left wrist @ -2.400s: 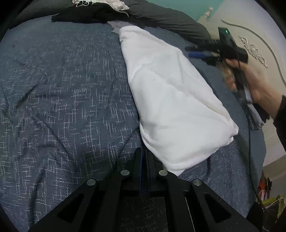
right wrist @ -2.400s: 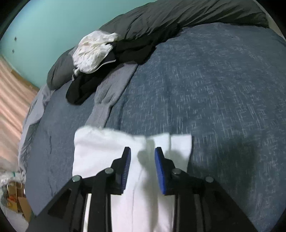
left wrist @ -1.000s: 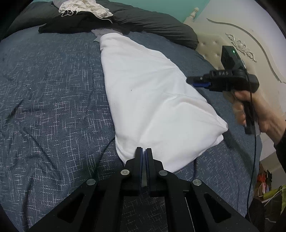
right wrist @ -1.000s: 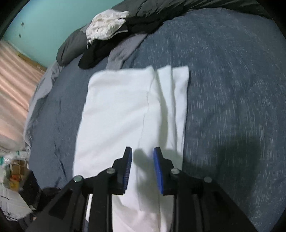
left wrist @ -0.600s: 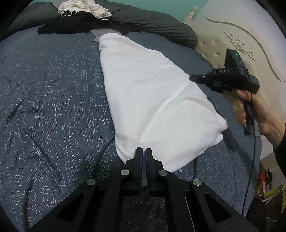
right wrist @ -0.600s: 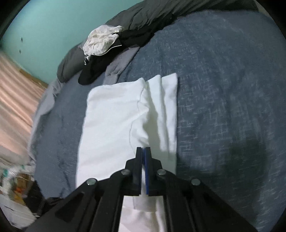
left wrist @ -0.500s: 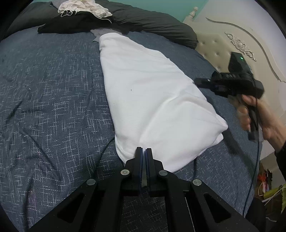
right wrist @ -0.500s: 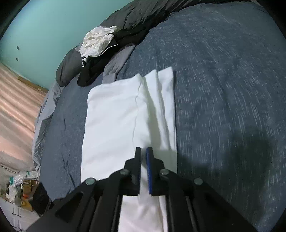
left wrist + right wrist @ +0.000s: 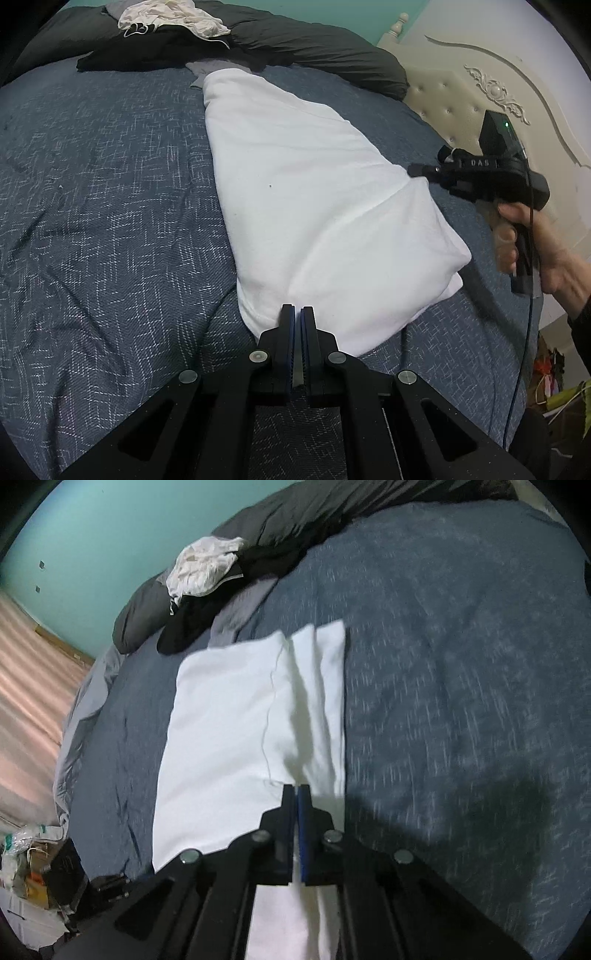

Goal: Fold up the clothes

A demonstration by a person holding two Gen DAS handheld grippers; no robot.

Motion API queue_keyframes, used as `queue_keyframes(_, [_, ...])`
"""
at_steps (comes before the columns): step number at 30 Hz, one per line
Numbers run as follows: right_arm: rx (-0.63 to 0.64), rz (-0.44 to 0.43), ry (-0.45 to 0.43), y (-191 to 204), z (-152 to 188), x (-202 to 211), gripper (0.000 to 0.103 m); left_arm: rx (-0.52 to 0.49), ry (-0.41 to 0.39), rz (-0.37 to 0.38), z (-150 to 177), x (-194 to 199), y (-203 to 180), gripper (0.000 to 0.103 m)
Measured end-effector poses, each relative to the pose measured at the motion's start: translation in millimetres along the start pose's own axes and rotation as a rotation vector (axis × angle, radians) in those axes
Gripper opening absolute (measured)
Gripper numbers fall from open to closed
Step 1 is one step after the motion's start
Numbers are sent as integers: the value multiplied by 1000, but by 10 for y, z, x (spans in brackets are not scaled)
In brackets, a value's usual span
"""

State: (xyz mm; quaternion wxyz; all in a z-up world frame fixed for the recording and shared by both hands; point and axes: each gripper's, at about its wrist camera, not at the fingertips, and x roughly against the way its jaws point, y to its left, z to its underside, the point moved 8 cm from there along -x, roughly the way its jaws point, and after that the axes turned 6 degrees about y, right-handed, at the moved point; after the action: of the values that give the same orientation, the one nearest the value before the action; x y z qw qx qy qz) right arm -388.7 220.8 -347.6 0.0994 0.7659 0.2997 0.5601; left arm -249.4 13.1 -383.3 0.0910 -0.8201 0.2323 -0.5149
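Bedroom, teal wall, cream carved headboard (image 9: 491, 88); bed (image 9: 92, 192) covered in a blue flecked quilt.

Item: white garment (image 9: 314, 206), partly folded into a long band, lying flat mid-bed. Long axis runs from the near edge of the bed toward the far end, where a heap of unfolded clothes (image 9: 162, 33) (black, grey, off-white) rests against a dark duvet roll (image 9: 325, 48).

Left hand-held gripper (image 9: 297, 314): jaws together, at the near short end of the garment; whether cloth is pinched between them cannot be told from this view.

Right hand-held gripper (image 9: 415, 170): seen from the left wrist camera at the garment's right long edge, near a crease that crosses the band. In its own view the right gripper's jaws are together above the white cloth, over the narrow folded strips on the garment's right side (image 9: 317, 701); a grip on fabric cannot be confirmed.

Governing relation: garment extends straight ahead of the left tool, crosswise to the right. Judged: left hand nearer the end, so better placed for a lengthwise fold.
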Motion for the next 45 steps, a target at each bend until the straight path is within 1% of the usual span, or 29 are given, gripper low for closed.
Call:
queue_keyframes(2, [11, 7, -16, 35, -37, 24, 1, 0, 1, -1, 2, -5, 0, 3])
queue_keyframes(5, [-10, 4, -7, 14, 39, 97, 1, 0, 1, 0, 13, 16, 20, 3])
queue_keyframes(6, [-17, 4, -4, 7, 65, 122, 3, 0, 1, 0, 14, 18, 21, 3])
queue_keyframes(8, [-30, 2, 1, -7, 116, 171, 4, 2, 2, 1, 15, 20, 23, 3])
queue_keyframes(10, [-44, 1, 7, -21, 167, 220, 10, 2, 2, 1, 17, 25, 24, 3])
queue_keyframes(11, [-46, 0, 13, -21, 206, 246, 20, 2, 3, 2, 21, 28, 27, 3])
queue_keyframes(12, [-34, -3, 27, 2, 290, 278, 34, 2, 3, 2, 26, 30, 30, 3])
queue_keyframes(13, [-22, -4, 44, 24, 377, 304, 37, 1, 3, 2, 30, 33, 32, 3])
queue_keyframes(14, [-11, 0, 65, 38, 466, 303, 37, 1, 3, 3, 33, 35, 35, 3])
queue_keyframes(17, [25, 21, 111, 66, 663, 238, 37, 2, 3, 1, 31, 36, 43, 3])
queue_keyframes(18, [32, 25, 118, 67, 720, 215, 33, 2, 4, 0, 35, 40, 46, 3])
queue_keyframes(19, [32, 15, 119, 65, 758, 202, 25, 0, 4, -1, 36, 43, 48, 3])
queue_keyframes(20, [29, 10, 120, 57, 790, 186, 10, -1, 4, -2, 37, 47, 51, 3])
queue_keyframes(21, [31, 14, 118, 46, 817, 184, 5, -2, 4, -3, 38, 50, 54, 3])
queue_keyframes(23, [37, 17, 99, 33, 847, 230, 4, -2, 5, 0, 32, 53, 72, 3])
queue_keyframes(35, [4, -41, 108, -47, 1078, 331, 3, -11, 8, -2, 65, 87, 116, 3])
queue_keyframes(41, [-5, -68, 159, -66, 1093, 326, 3, -13, 10, 1, 78, 100, 121, 3])
queue_keyframes(43, [-7, -77, 179, -71, 1093, 323, 3, -17, 12, 1, 33, 62, 77, 3])
queue_keyframes(45, [3, -79, 179, -39, 1049, 347, 4, -16, 12, -1, 9, 43, 39, 3])
